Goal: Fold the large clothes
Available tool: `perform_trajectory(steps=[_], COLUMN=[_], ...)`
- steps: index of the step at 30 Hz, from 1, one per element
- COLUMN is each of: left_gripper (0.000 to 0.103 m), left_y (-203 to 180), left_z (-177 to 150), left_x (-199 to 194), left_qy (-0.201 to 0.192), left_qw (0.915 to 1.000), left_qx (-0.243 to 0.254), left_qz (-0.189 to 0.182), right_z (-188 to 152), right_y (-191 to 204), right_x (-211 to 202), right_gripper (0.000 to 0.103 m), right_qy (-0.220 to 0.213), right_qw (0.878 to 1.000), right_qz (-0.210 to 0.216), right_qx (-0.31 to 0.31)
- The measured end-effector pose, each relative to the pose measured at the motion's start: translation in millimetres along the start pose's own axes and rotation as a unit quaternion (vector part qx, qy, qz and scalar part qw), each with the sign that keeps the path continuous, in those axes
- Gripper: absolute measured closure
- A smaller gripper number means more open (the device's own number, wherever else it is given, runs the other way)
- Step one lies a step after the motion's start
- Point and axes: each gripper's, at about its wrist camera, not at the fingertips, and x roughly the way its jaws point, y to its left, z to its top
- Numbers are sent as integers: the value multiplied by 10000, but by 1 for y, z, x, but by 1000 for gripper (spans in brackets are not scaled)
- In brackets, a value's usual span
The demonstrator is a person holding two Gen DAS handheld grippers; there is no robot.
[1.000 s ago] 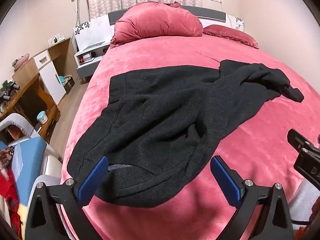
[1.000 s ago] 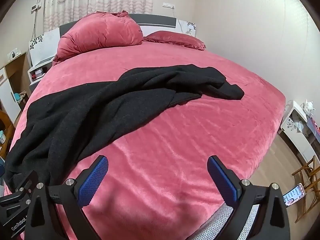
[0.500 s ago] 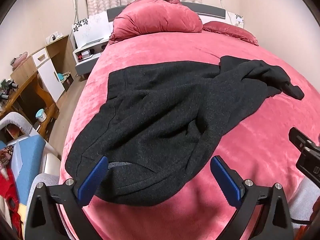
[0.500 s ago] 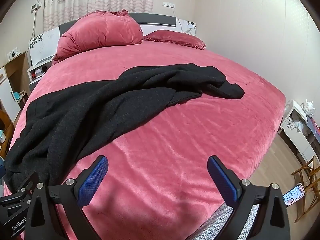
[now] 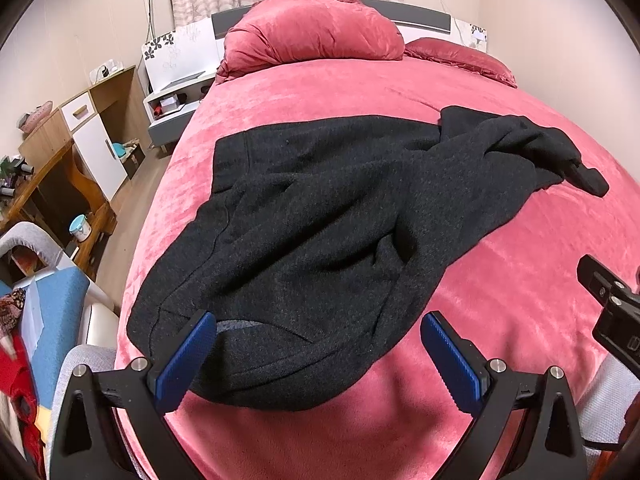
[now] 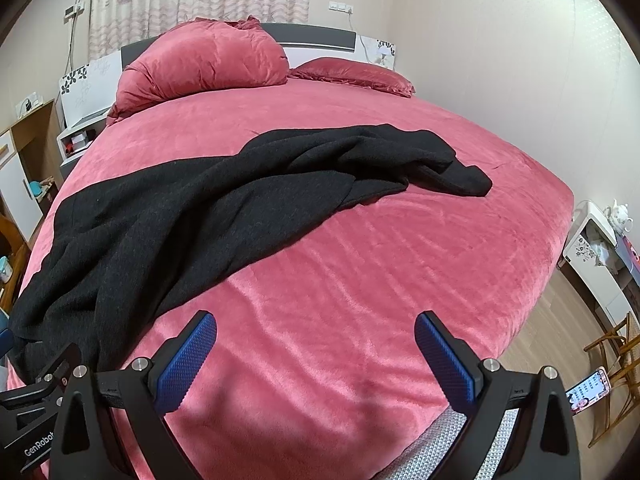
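A large black knitted garment (image 5: 340, 216) lies crumpled on the red bed (image 5: 520, 300), running from the near left corner to a bunched sleeve at the far right. It also shows in the right wrist view (image 6: 200, 208). My left gripper (image 5: 318, 354) is open and empty, hovering over the garment's near hem at the bed's front edge. My right gripper (image 6: 316, 356) is open and empty above bare red cover, right of the garment. Each gripper's body shows at the edge of the other's view.
Two red pillows (image 5: 312, 36) lie at the headboard. A white nightstand (image 5: 176, 96), wooden desk and cabinet (image 5: 80, 152) stand left of the bed. A blue and red pile (image 5: 32, 320) sits near left. A small white table (image 6: 600, 248) and phone (image 6: 588, 392) are right.
The left gripper has tilted a little so the bed looks nearer and lower. The right gripper has hardly moved. The garment lies as before.
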Motion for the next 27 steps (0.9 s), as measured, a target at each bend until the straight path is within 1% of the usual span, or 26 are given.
perform_trajectory(steps=[12,24,27], left_gripper=[0,0,0], left_y=[3,4,3], left_z=[-1,-1,-1], left_x=[6,18,20], left_qy=[134,352,322], left_qw=[9999,9993,9995], left_qx=[-44,-54,22], left_qz=[-13,-60,-66], right_z=[-2,-5,-6], right_y=[1,1,2], right_x=[4,10,13], right_gripper=[2,2,2], right_qy=[76,204,263], right_qw=[10000,9998,9996], right_qz=[48,52,95], right_qx=[-29,-15,-24])
